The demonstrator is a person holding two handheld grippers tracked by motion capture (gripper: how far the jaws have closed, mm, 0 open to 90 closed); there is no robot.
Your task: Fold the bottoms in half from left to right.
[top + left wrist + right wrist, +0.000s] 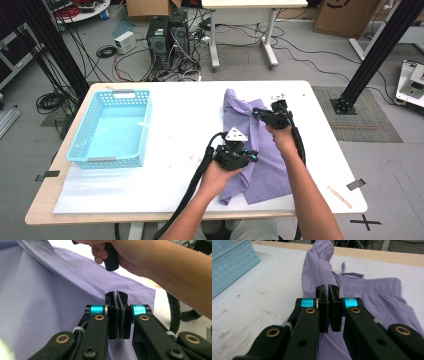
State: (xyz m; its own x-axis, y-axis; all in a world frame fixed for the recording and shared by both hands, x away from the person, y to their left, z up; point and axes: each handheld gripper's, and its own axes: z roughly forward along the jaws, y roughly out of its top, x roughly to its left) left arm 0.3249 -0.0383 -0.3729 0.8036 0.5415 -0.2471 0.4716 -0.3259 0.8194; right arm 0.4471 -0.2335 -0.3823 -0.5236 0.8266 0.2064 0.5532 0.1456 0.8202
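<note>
One white table (185,125) carried everything: a lilac garment (265,160) lay rumpled on its right half, with a light blue basket (112,127) well apart at the left. The left gripper (116,296) had its jaws pressed together on a fold of the cloth near the front edge. The right gripper (327,290), farther back, pinched the fabric too, lifting a bunched ridge.

Bare white table (190,125) lay open across the frame's centre, blue basket (112,127) blocked the left side, purple garment (260,165) covered centre-right under both hands, bare strip ran along the right edge, wooden stick (340,196) lay at lower right.
</note>
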